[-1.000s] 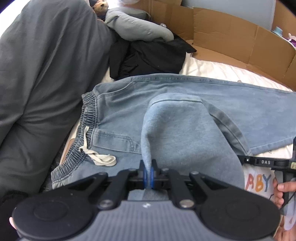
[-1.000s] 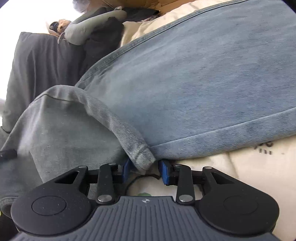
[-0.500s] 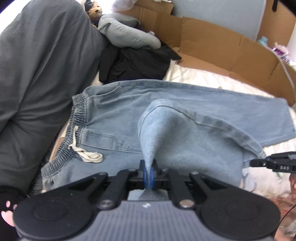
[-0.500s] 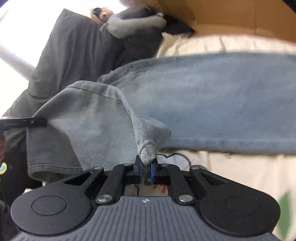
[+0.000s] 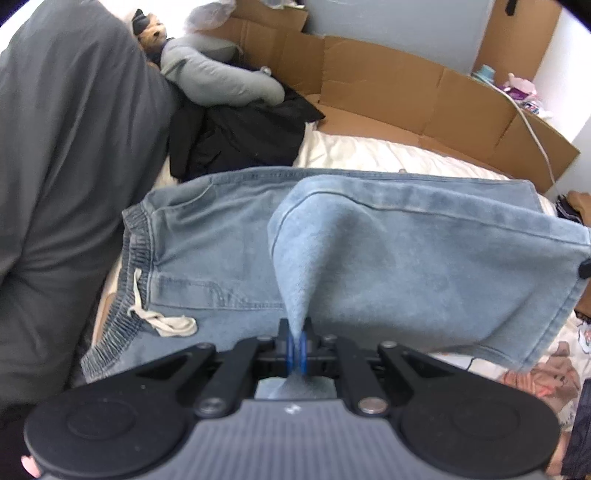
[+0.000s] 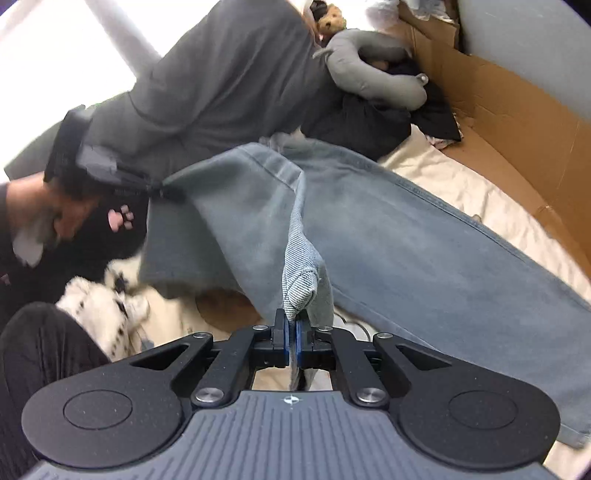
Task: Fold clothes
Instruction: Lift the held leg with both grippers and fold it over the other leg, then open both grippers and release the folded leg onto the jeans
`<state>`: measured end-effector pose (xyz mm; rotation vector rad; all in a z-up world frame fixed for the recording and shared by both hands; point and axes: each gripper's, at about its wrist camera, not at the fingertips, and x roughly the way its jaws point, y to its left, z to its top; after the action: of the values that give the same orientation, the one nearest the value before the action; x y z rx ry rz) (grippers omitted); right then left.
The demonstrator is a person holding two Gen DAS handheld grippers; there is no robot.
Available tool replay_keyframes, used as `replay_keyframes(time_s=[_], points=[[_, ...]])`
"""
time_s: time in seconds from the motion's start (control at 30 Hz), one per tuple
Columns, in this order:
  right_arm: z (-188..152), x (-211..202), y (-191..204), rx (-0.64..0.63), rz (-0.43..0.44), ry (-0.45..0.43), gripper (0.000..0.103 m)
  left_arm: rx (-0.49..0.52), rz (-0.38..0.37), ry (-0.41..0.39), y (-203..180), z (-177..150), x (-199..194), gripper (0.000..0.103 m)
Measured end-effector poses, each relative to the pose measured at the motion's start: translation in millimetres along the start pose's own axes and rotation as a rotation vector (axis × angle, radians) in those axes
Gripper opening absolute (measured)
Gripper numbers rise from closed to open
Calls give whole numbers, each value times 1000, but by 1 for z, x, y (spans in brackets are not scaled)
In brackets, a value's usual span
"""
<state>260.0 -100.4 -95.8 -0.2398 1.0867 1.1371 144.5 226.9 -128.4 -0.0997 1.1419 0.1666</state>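
Light blue jeans (image 5: 229, 236) with an elastic waistband and a white drawstring (image 5: 162, 321) lie across a cream bedsheet (image 5: 369, 151). One leg is lifted and doubled back over the rest. My left gripper (image 5: 296, 345) is shut on a pinch of that lifted leg. In the right wrist view my right gripper (image 6: 292, 341) is shut on the hem corner of the same leg (image 6: 299, 288). The left gripper (image 6: 166, 192) shows there too, held in a person's hand and clamped on the leg's other corner. The cloth hangs stretched between both grippers above the flat jeans (image 6: 443, 258).
A dark grey blanket (image 5: 66, 166) bulks along the left. A black garment (image 5: 240, 140), a grey neck pillow (image 5: 221, 81) and a small teddy bear (image 6: 330, 18) sit at the far end. Cardboard walls (image 5: 406, 92) border the bed's far side. A spotted fuzzy cloth (image 6: 99, 314) lies near the person's knee.
My right gripper closed on the hem corner. Both grippers have since risen and pulled back, lifting the leg higher and carrying it over the rest of the jeans.
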Motion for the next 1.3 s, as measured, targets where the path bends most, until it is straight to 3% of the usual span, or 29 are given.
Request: replay_keyframes(time_s=[0.2, 0.43, 0.6, 0.77, 1.07, 1.3], points=[[2, -35, 28, 27, -88, -18, 1, 1, -35, -25, -3, -1, -21, 4], [-17, -79, 61, 90, -171, -31, 1, 113, -84, -25, -12, -6, -34, 4], [-42, -112, 85, 191, -256, -58, 1, 87, -167, -42, -18, -16, -36, 4], [-68, -152, 103, 267, -324, -61, 1, 125, -243, -9, -40, -24, -34, 4], [-143, -178, 79, 436, -376, 20, 1, 302, -313, 108, -109, -55, -5, 4], [-197, -165, 53, 537, -385, 86, 0, 307, -364, 175, -134, -80, 23, 7]])
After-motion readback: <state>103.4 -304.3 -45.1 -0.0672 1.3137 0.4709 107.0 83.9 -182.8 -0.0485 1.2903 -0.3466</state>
